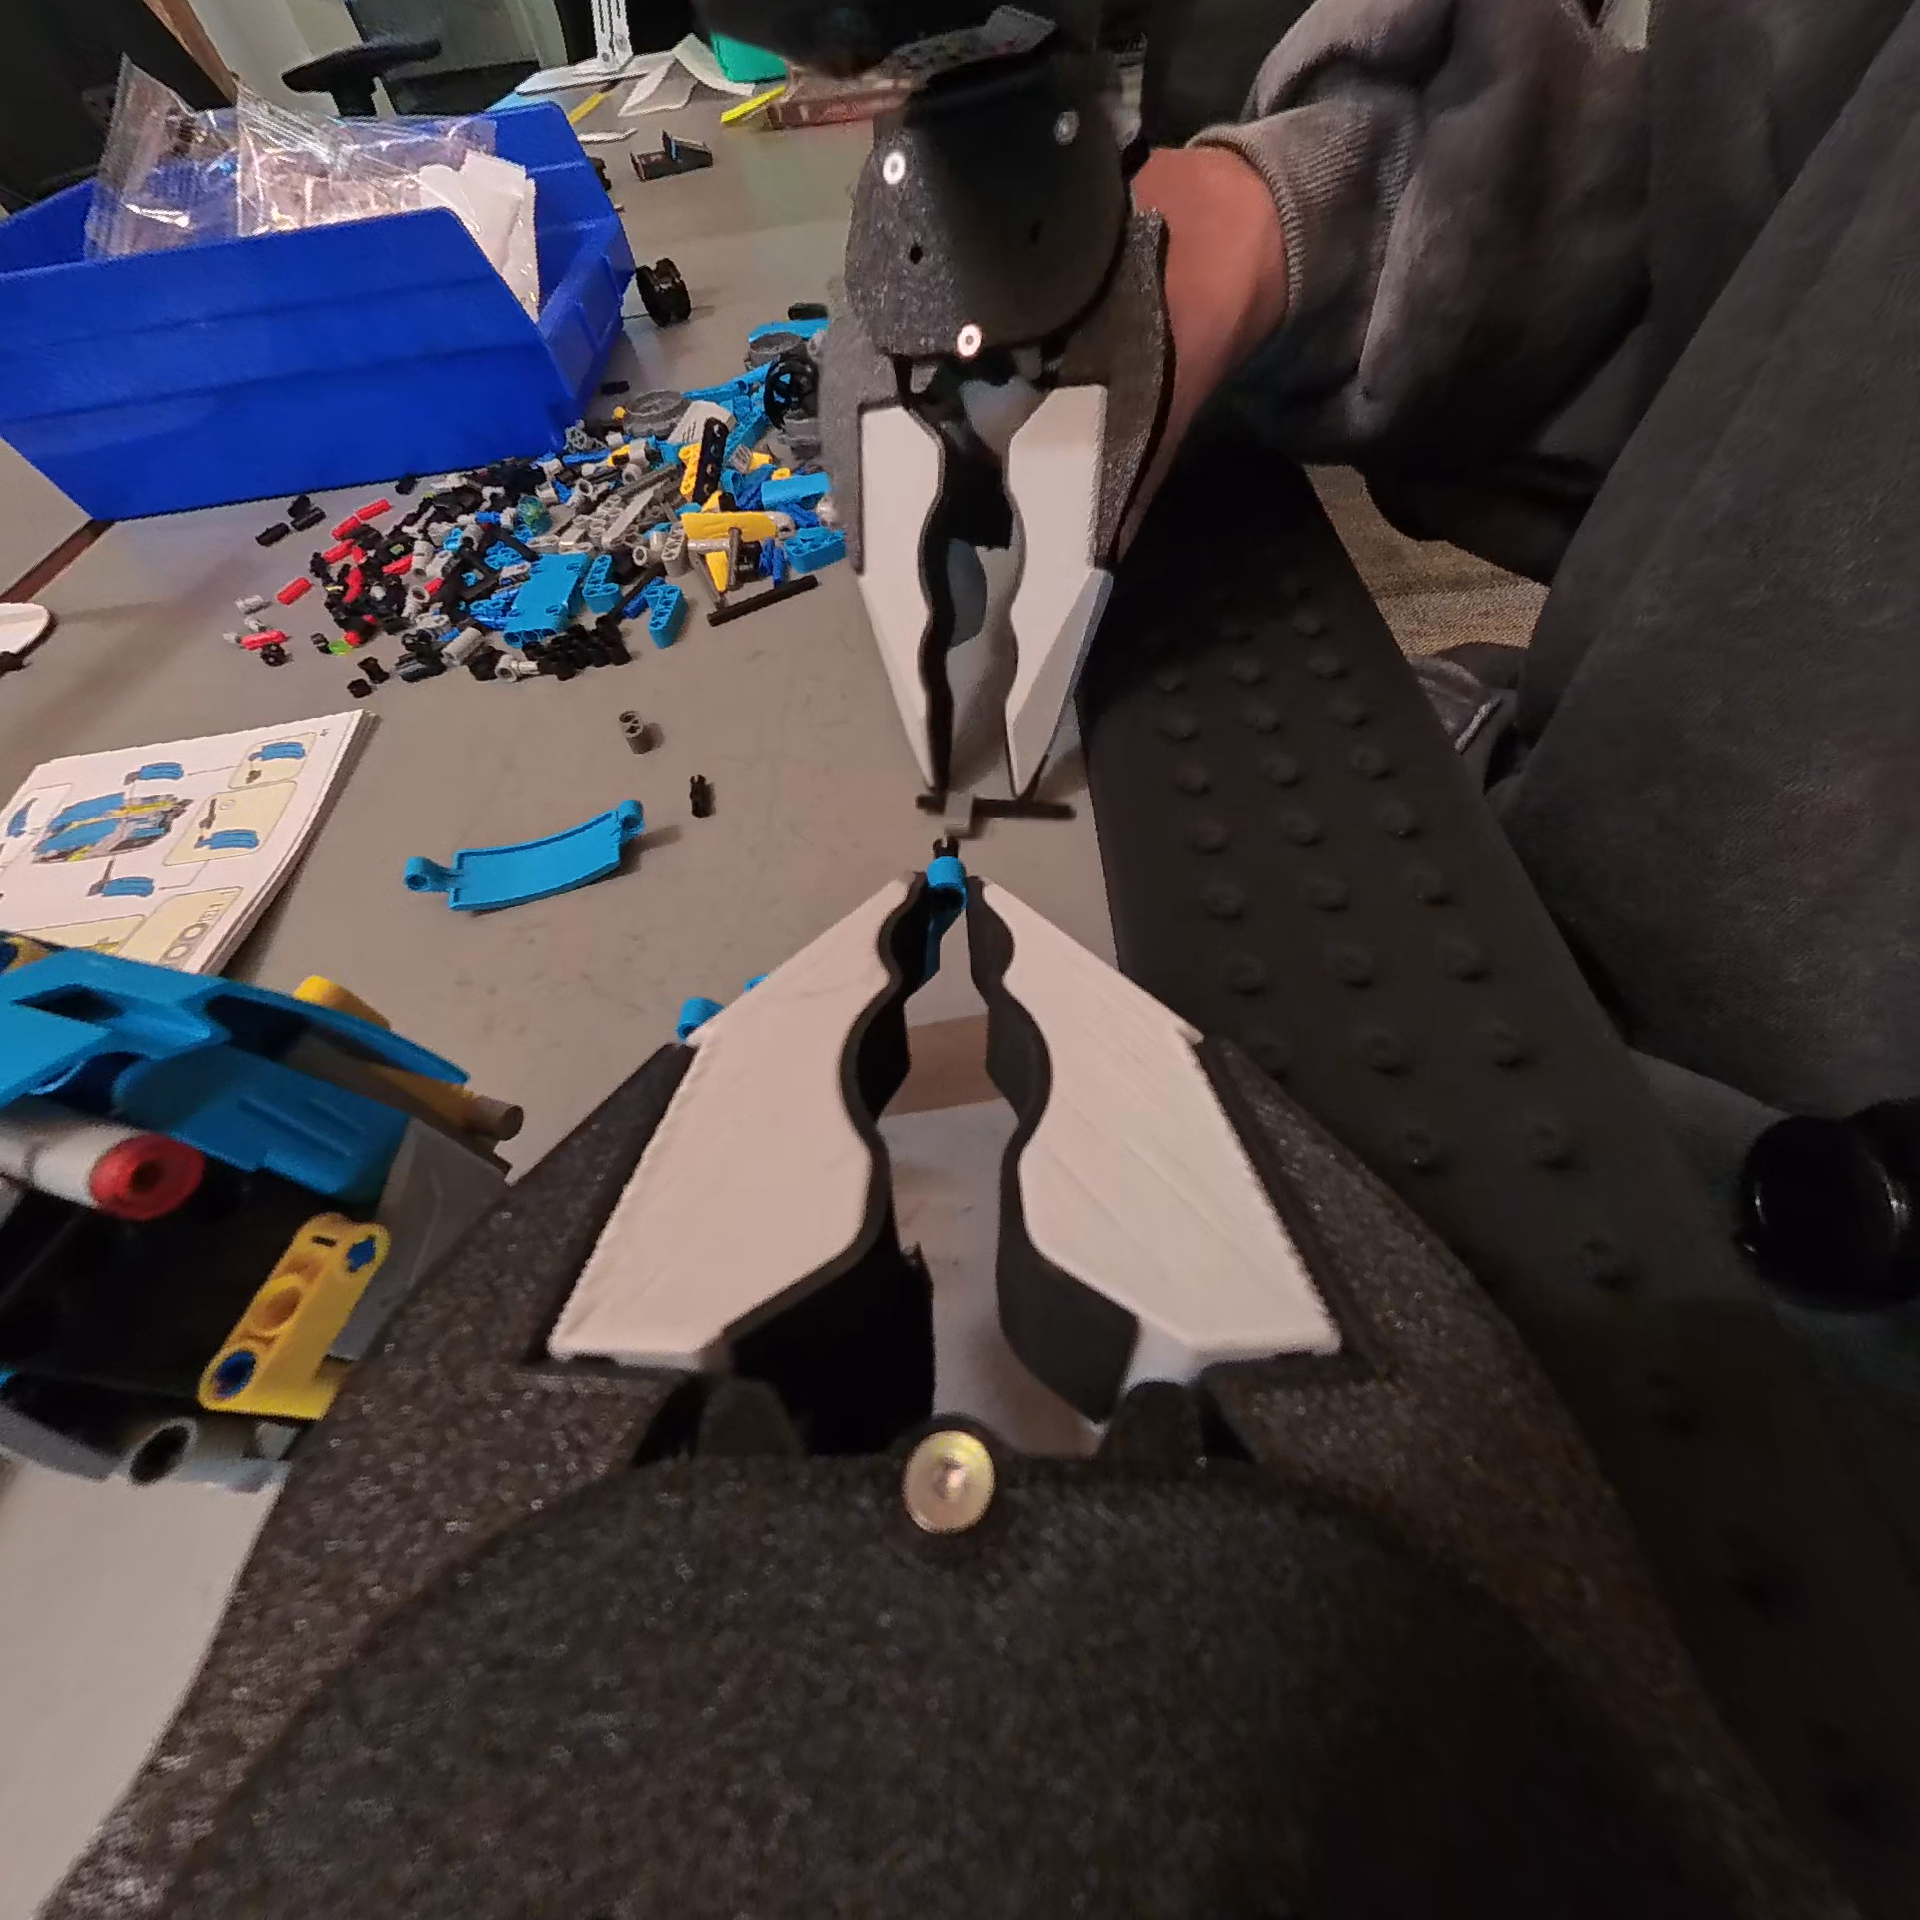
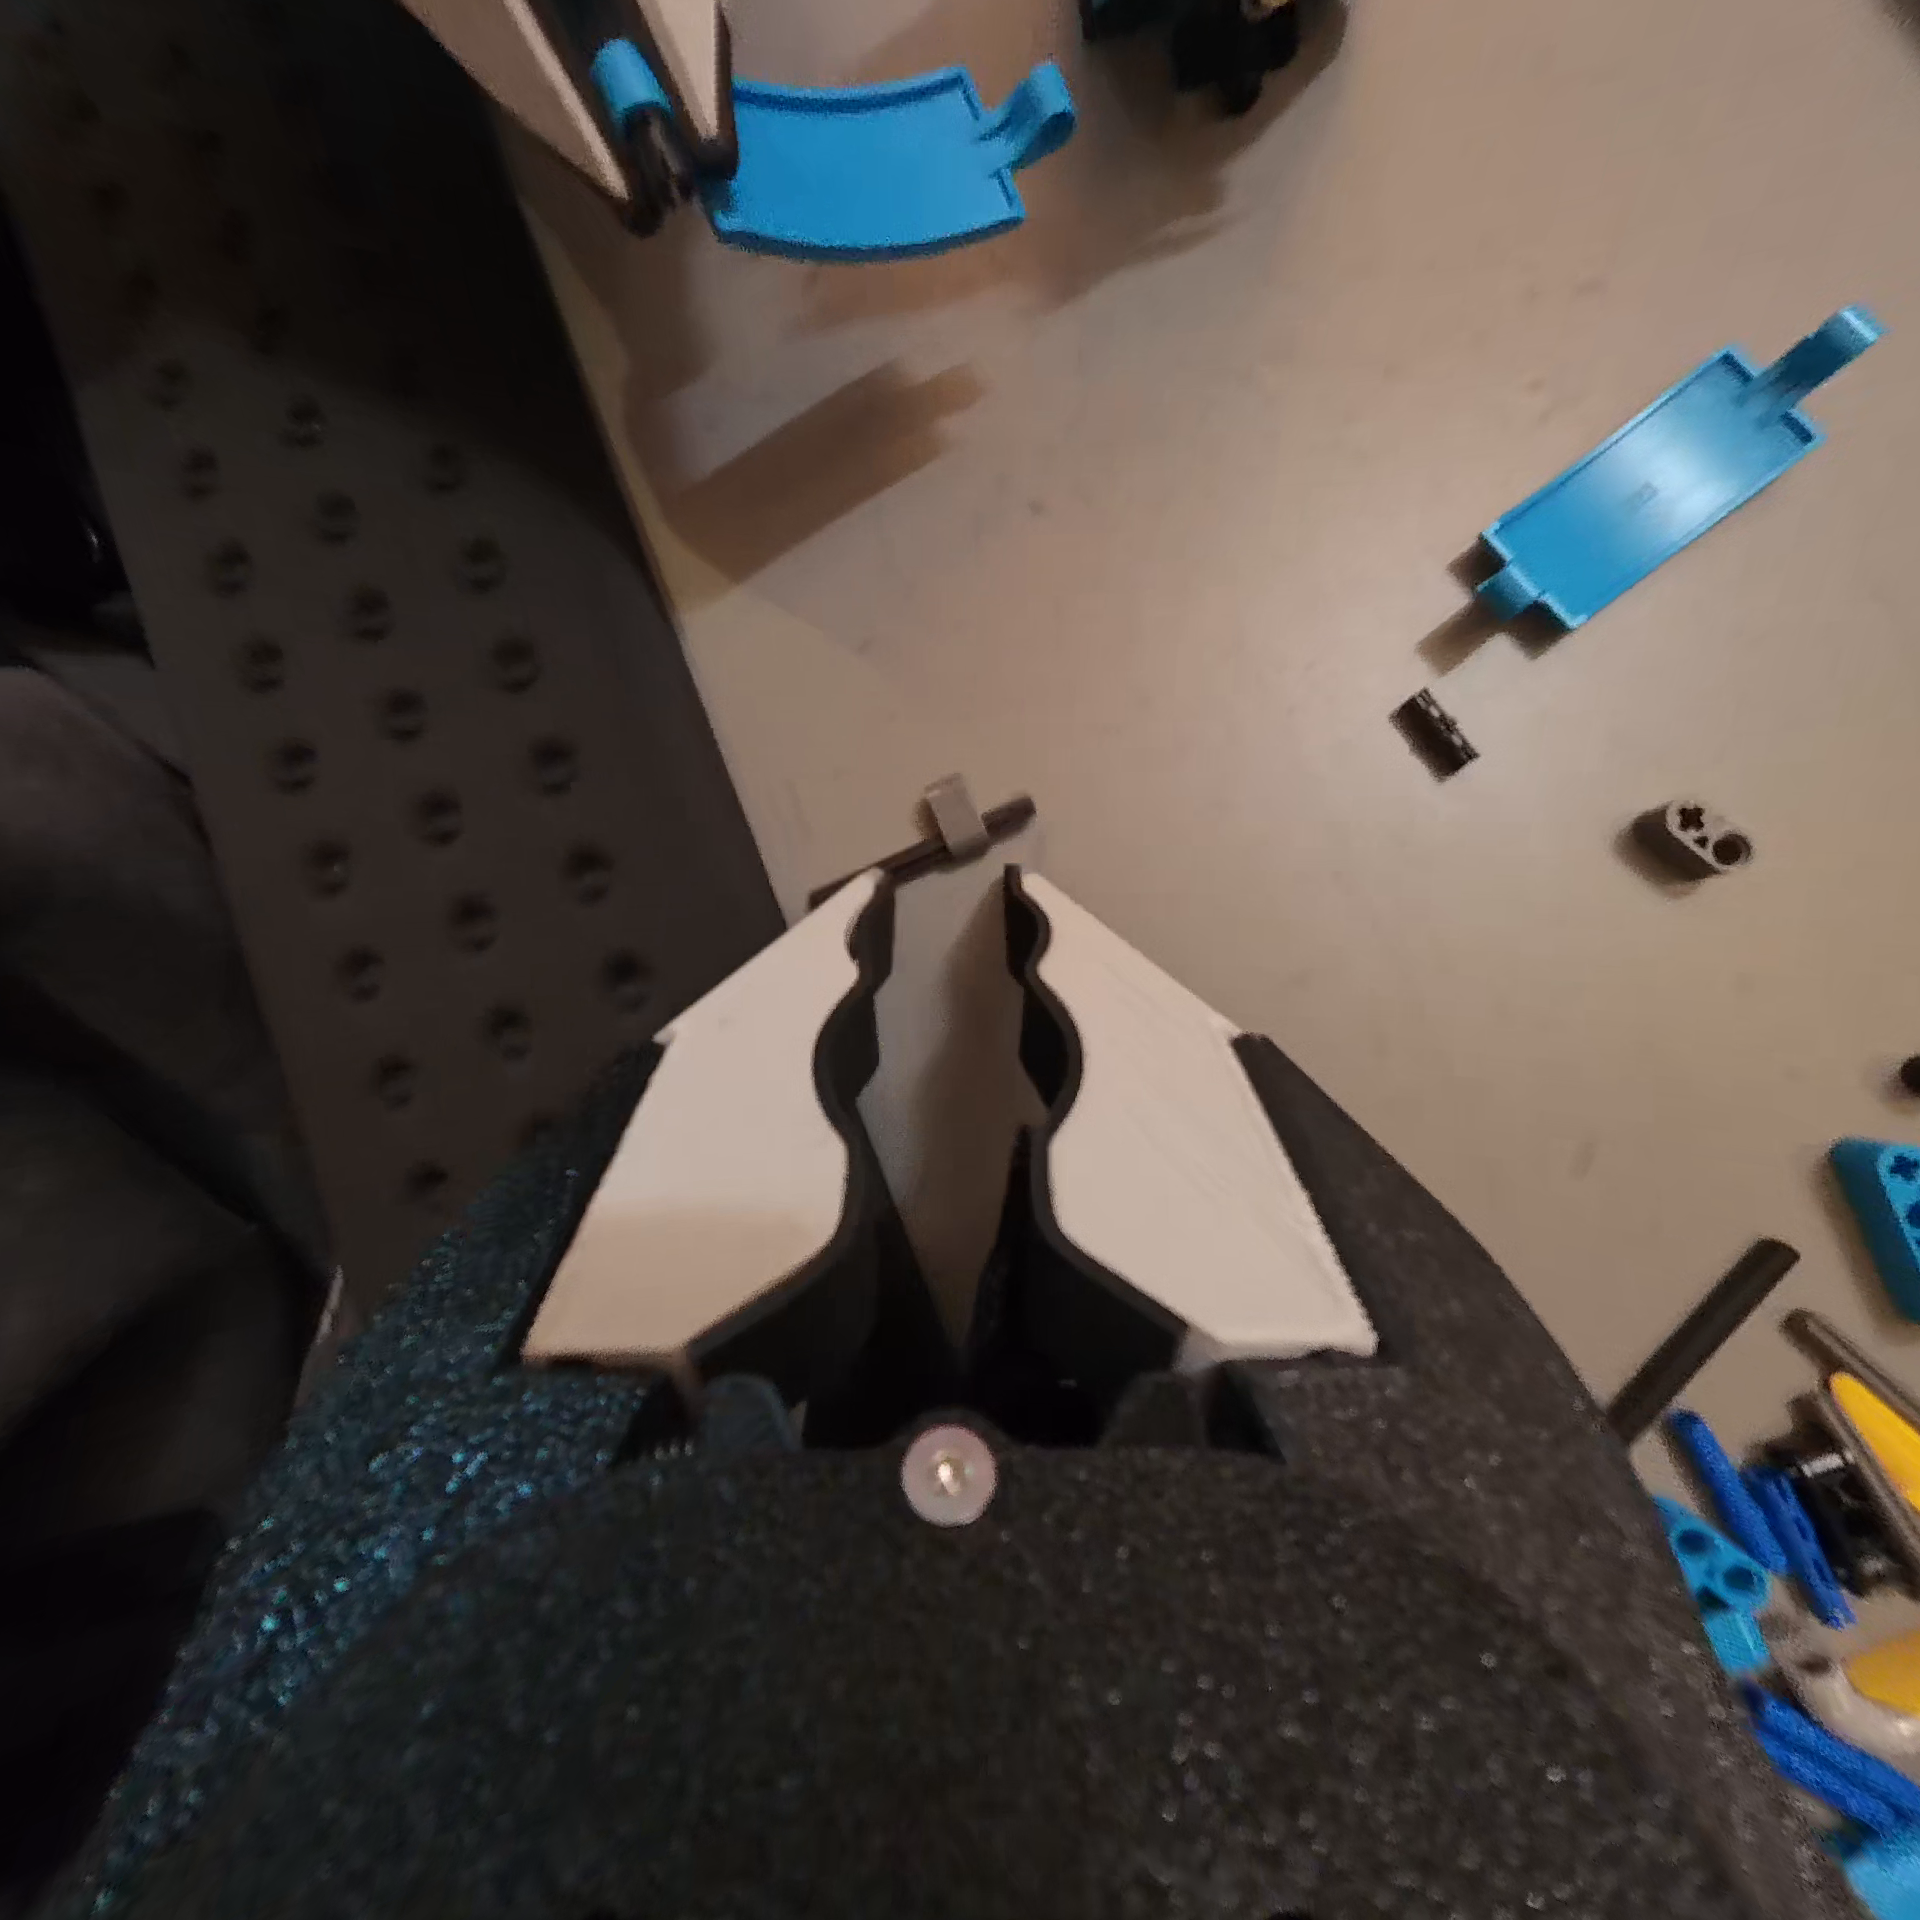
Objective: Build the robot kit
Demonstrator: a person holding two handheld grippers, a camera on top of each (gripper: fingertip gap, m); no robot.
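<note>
My left gripper point(image 1: 943, 885) is shut on a small blue connector point(image 1: 945, 873) with a black pin at its tip; it also shows at the top of the right wrist view point(image 2: 649, 125). My right gripper point(image 2: 943, 883) points down at the table just beyond it, jaws a narrow gap apart with bare table between them. A thin black axle with a grey bush point(image 2: 961, 826) lies across its fingertips; I cannot tell whether they touch it. In the left wrist view the right gripper point(image 1: 979, 784) hangs right above that axle point(image 1: 997, 808).
A studded black mat point(image 1: 1299, 831) runs along the table edge. One blue curved panel point(image 2: 873, 156) lies beside the left gripper, another point(image 1: 525, 857) farther out, near a black pin point(image 2: 1434, 732) and a grey connector point(image 2: 1688, 847). Parts pile point(image 1: 582, 551), blue bin point(image 1: 291, 343), booklet point(image 1: 156, 831), half-built model point(image 1: 208, 1091). Tip to tip, the grippers are about 10 centimetres apart.
</note>
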